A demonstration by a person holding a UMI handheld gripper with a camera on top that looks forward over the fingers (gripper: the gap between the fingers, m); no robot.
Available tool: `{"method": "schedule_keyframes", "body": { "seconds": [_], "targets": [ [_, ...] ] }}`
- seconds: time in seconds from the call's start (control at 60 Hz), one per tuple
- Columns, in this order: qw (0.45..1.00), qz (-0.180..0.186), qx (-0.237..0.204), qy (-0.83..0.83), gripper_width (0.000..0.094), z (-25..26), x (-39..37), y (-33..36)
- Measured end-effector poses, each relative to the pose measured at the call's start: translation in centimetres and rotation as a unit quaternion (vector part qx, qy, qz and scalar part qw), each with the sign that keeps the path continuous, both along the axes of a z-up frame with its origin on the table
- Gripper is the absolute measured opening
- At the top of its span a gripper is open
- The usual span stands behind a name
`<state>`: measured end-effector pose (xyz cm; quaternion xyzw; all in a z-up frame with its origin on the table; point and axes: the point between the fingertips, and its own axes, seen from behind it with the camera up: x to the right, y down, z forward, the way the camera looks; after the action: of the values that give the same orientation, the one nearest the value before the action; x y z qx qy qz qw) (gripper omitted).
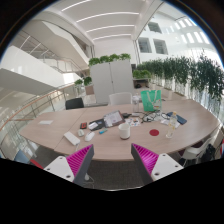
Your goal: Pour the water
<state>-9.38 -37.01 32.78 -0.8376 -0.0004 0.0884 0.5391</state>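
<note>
No brand, label or writing can be read on anything here; the things on the table are too small to make out print.

The gripper (112,160) is held above the near edge of a long, pale wooden table (50,130), its two fingers spread wide with nothing between them. The magenta pads (78,160) face each other across an open gap through which only the table's edge and the dark floor show.

Well beyond the fingers, slightly to their right, stands a teal-green jug-like container (150,99) on the far side of the table; whether it holds any water cannot be told. Just ahead of the fingers, near the middle of the table, is a small white cup (125,130), its contents hidden. Around it lie scattered small items: a flat white object (72,137) ahead and to the left, and some papers or packets (160,128) ahead and to the right, none clear enough to name.

Farther off behind the table stand white cabinets (110,74) topped with green plants, a row of leafy plants (185,70) off to the right, and a dark chair (74,102) at the far left side.
</note>
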Motion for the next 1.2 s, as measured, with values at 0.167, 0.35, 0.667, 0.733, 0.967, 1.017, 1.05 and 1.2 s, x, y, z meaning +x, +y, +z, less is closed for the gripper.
{"method": "schedule_keyframes", "body": {
  "seconds": [0.167, 0.35, 0.667, 0.733, 0.967, 1.017, 1.05, 1.2],
  "targets": [
    [1.000, -0.014, -0.002, -0.001, 0.0830, -1.1, -1.4, 0.5],
    [1.000, -0.006, 0.018, -0.004, 0.0826, -2.7, -0.3, 2.4],
    [0.981, -0.092, 0.147, -0.083, 0.0817, -8.0, 22.1, 15.0],
    [0.978, -0.102, 0.161, -0.086, 0.0817, -10.6, 26.6, 19.1],
    [0.981, -0.108, 0.147, -0.064, 0.0820, -19.4, 36.0, 31.6],
    [0.981, -0.113, 0.147, -0.061, 0.0817, -20.2, 37.3, 33.6],
    [0.981, -0.116, 0.144, -0.060, 0.0817, -21.5, 38.2, 35.0],
    [0.979, -0.130, 0.152, -0.048, 0.0817, -23.1, 40.5, 39.6]
  ]
}}
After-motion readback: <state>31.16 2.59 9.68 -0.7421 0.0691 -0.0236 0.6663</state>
